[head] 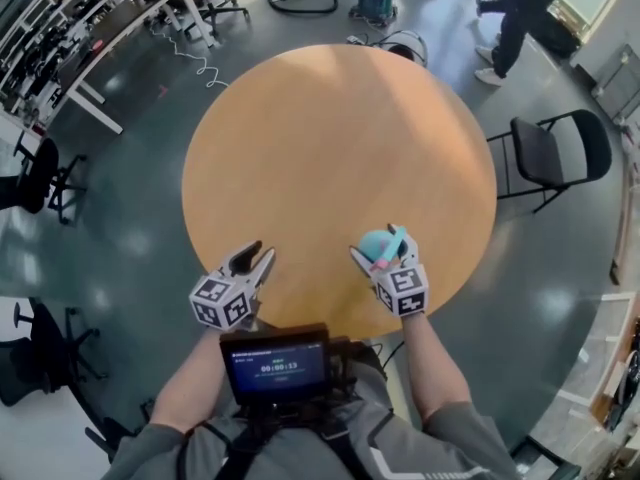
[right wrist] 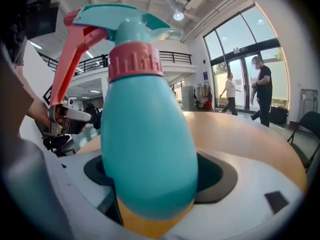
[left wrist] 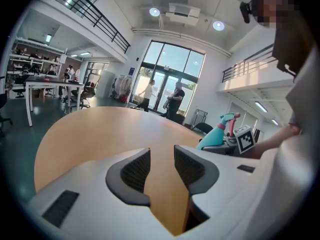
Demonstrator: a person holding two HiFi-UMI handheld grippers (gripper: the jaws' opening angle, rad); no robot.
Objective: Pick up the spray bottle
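The right tool [head: 380, 247] was clamped on the spray bottle [right wrist: 147, 134]. Its pads pressed the wide turquoise body from both sides, and the pink trigger stood above the jaws. The left tool [head: 252, 259] was beside it, jaws apart, with only the counter [head: 330, 138] showing between them. I judge that the grasp was made and the lifting was the step in hand. The next move would call for a firm hold and a straight rise, with the bottle upright.
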